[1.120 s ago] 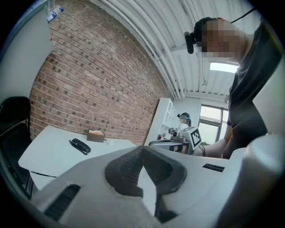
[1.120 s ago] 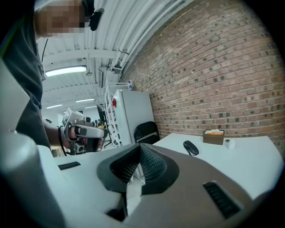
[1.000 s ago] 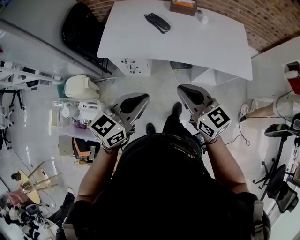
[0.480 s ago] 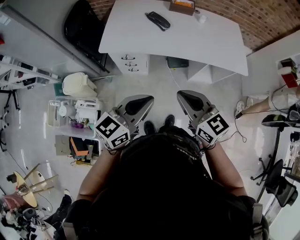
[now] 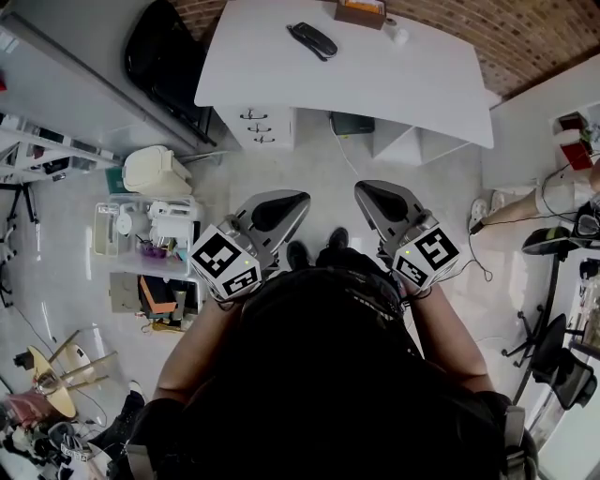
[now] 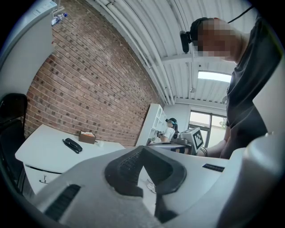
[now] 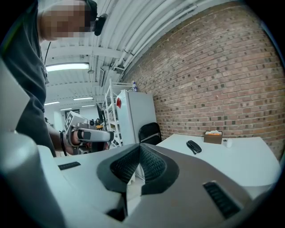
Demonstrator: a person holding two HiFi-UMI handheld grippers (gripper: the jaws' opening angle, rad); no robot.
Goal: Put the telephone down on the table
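Observation:
The black telephone (image 5: 313, 39) lies on the white table (image 5: 375, 89) near its far edge, with nothing touching it. It also shows in the left gripper view as the telephone (image 6: 72, 144) and in the right gripper view as the telephone (image 7: 193, 146). My left gripper (image 5: 289, 201) and right gripper (image 5: 367, 192) hover side by side over the floor, close to my body and well short of the table. Both point toward the table, with their jaws shut and nothing between them. The left gripper's (image 6: 142, 152) pads meet at the tips, and so do the right gripper's (image 7: 140, 151).
A cardboard box (image 5: 361, 11) and a small white roll (image 5: 400, 34) stand on the table behind the telephone. A black chair (image 5: 169, 56) is at the table's left, and a drawer unit (image 5: 260, 127) sits under it. Bins and clutter (image 5: 155, 216) lie on the left; an office chair (image 5: 561, 258) is on the right.
Both grippers have shifted a little, and the table now sits slightly higher in the head view. They have hardly moved over the last half second. The jaws stay shut.

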